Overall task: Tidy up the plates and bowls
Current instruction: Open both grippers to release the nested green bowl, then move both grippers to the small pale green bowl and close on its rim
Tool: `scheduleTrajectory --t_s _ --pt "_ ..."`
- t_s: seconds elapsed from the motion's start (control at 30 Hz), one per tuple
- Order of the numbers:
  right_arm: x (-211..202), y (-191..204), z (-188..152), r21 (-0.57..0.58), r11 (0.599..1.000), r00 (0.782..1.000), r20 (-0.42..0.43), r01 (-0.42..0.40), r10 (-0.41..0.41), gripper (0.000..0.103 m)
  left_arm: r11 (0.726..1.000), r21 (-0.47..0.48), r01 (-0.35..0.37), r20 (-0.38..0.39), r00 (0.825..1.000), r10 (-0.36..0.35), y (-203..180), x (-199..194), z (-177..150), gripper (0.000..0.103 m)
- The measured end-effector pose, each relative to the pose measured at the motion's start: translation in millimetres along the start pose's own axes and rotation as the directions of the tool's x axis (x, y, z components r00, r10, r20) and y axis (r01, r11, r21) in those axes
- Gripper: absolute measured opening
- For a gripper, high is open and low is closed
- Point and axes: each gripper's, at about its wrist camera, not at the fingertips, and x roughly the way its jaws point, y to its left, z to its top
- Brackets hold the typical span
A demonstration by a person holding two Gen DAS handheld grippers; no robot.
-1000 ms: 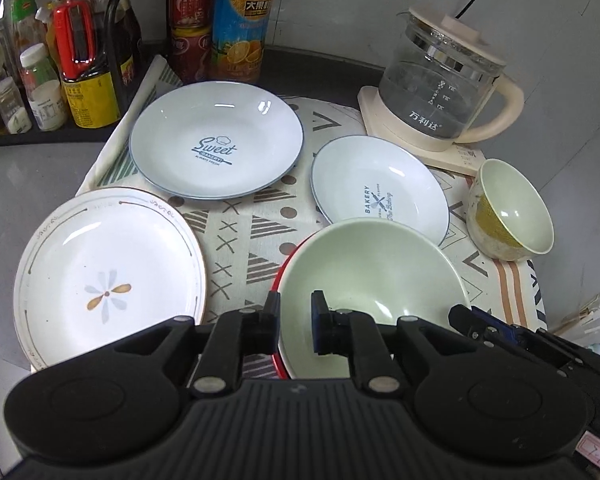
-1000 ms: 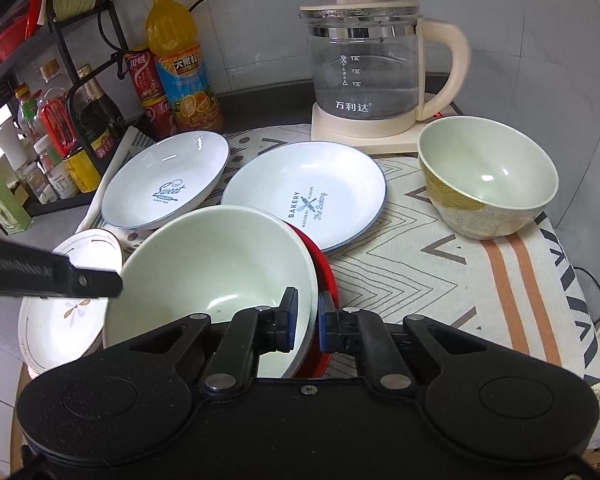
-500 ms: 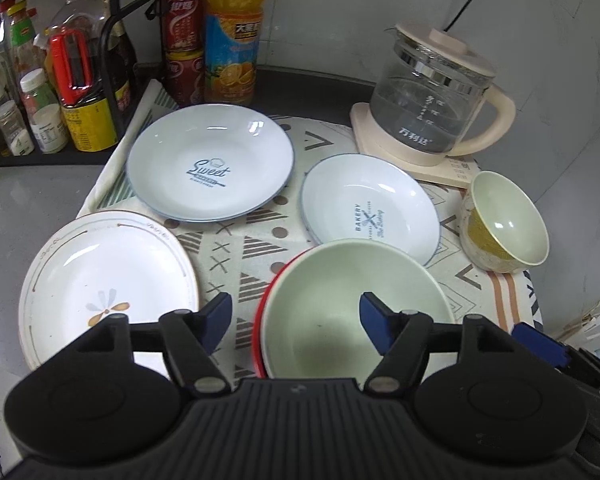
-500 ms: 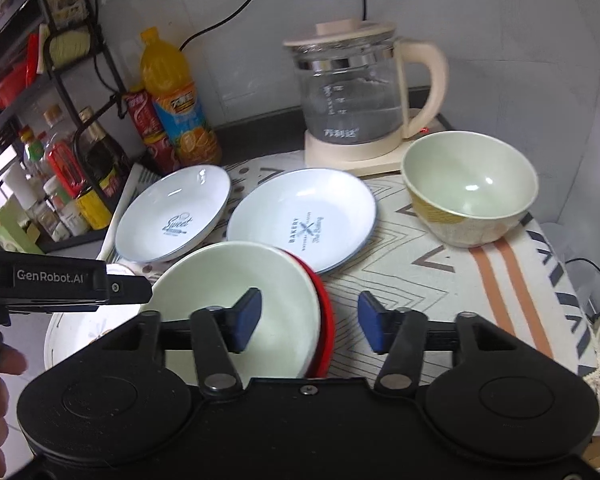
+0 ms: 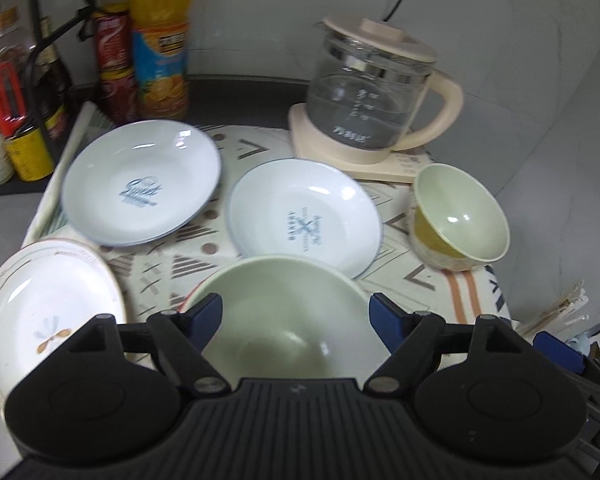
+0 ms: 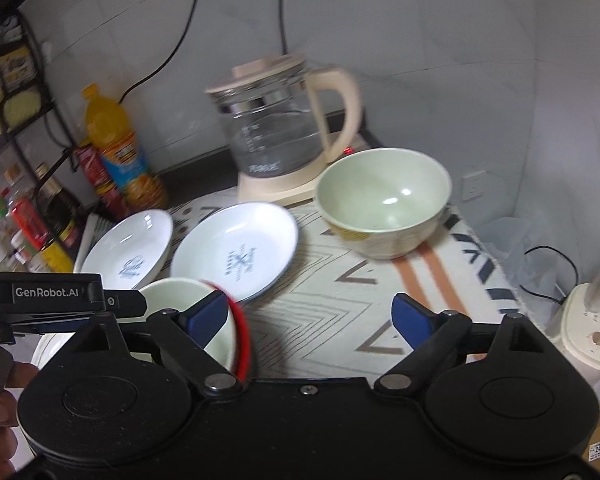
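We have the green bowl [image 5: 284,320] nested in the red one near the tabletop's front edge, both tools, left tool [image 5: 296,314] and right tool [image 6: 310,314], have just opened wide and empty, while three plates and the second bowl [image 6: 384,204] wait unstacked.

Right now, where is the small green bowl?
The small green bowl stands upright on the patterned cloth at the far right of the dishes, just in front of the glass kettle and right of the bakery plate.
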Motion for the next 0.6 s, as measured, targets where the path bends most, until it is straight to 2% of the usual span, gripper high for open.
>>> scheduleTrajectory --t_s 0.23,0.6 --pt "4.9 -21.8 6.2 0.049 0.997 0.998 0.015 0.066 -0.067 0.09 0.998 0.028 0.048 -0.017 0.999 -0.047 -22.9 21.4 14.9 0.079" --pt "29.7 -51.7 24.1 0.109 0.986 0.992 0.018 0.125 -0.128 0.09 0.993 0.072 0.098 -0.045 0.994 -0.094 -53.8 57.3 45.3 0.079"
